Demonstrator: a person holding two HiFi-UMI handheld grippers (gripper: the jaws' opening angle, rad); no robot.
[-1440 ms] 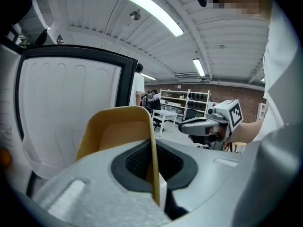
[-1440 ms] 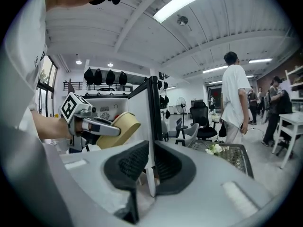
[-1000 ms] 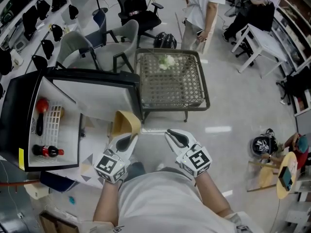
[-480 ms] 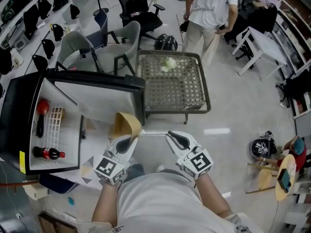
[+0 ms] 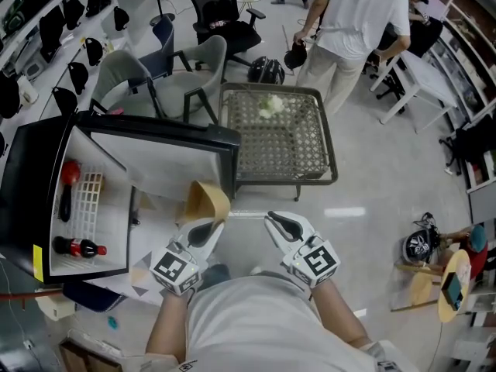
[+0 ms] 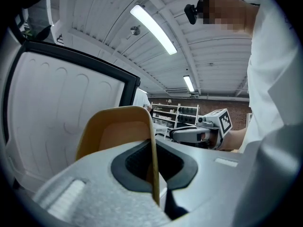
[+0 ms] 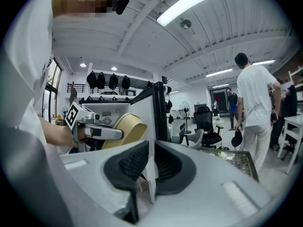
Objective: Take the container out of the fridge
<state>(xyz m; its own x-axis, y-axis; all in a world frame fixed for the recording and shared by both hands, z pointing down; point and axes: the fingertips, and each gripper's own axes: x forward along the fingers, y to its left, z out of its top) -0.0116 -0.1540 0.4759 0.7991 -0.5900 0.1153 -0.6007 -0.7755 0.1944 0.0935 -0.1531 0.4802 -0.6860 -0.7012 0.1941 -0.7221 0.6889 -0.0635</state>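
A tan, bowl-like container (image 5: 205, 201) is held in front of the open fridge (image 5: 23, 177), outside it, close to the door's black edge. My left gripper (image 5: 203, 229) is shut on the container's wall. In the left gripper view the thin tan wall (image 6: 118, 131) runs down between the dark pads. My right gripper (image 5: 280, 223) hovers level beside it, a hand's width to the right, shut with nothing in it. The right gripper view shows the container (image 7: 124, 129) and the left gripper off to its left, with the right gripper's own jaws (image 7: 150, 169) together.
Inside the fridge, a dark bottle with a red cap (image 5: 76, 245) lies low and a red item (image 5: 68, 169) higher up by a white rack. A wire-mesh table (image 5: 277, 134) stands ahead, grey chairs (image 5: 128, 72) behind it. A person (image 5: 353, 29) stands at the far right.
Both grippers and the container stay about where they were. The person standing behind the mesh table has walked to the right and bent forward.
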